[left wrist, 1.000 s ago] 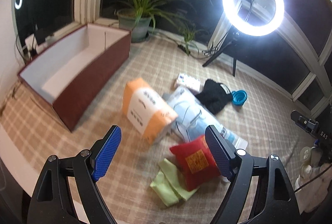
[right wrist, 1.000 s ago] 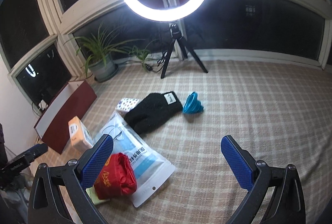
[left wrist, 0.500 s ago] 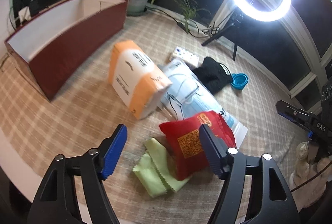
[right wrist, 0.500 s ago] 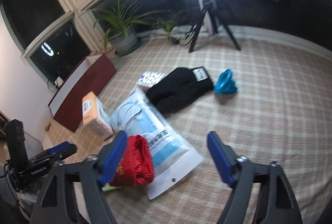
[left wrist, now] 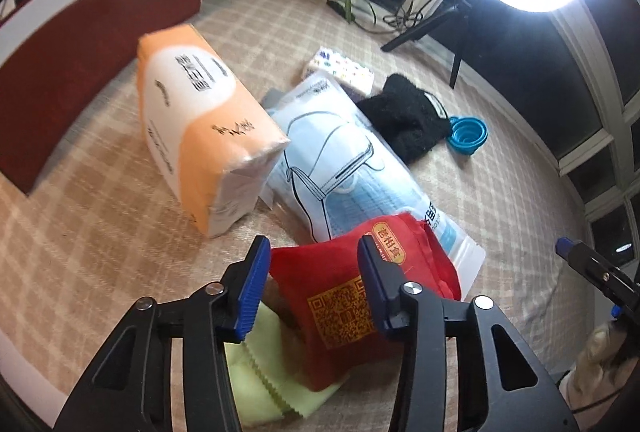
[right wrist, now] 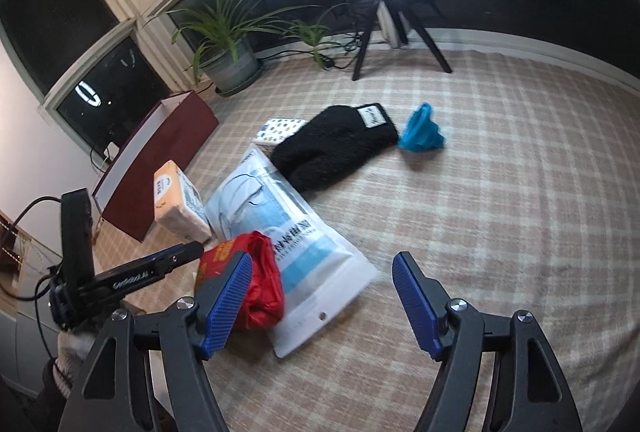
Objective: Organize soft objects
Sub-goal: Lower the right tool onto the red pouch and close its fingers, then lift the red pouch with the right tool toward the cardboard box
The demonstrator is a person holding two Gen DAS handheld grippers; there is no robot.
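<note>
A red pouch (left wrist: 352, 296) with a gold QR label lies on a yellow-green cloth (left wrist: 272, 380) and partly on a clear pack of blue masks (left wrist: 344, 168). My left gripper (left wrist: 312, 288) is open, its blue pads either side of the pouch's left part, close over it. An orange tissue pack (left wrist: 200, 136), a black glove (left wrist: 404, 120), a small patterned tissue pack (left wrist: 340, 68) and a blue collapsible cup (left wrist: 466, 134) lie beyond. My right gripper (right wrist: 320, 300) is open and empty above the cloth, right of the pouch (right wrist: 248, 280) and over the mask pack (right wrist: 280, 224).
A long dark-red open box (left wrist: 80, 44) stands at the left, also in the right wrist view (right wrist: 160, 168). A ring light on a tripod (right wrist: 380, 4) and a potted plant (right wrist: 232, 60) stand at the back by the windows. The plaid cloth (right wrist: 500, 192) stretches right.
My left gripper has dropped and moved forward onto the red pouch, its jaws narrowing around it. My right gripper has moved a little lower and nearer the mask pack, still open.
</note>
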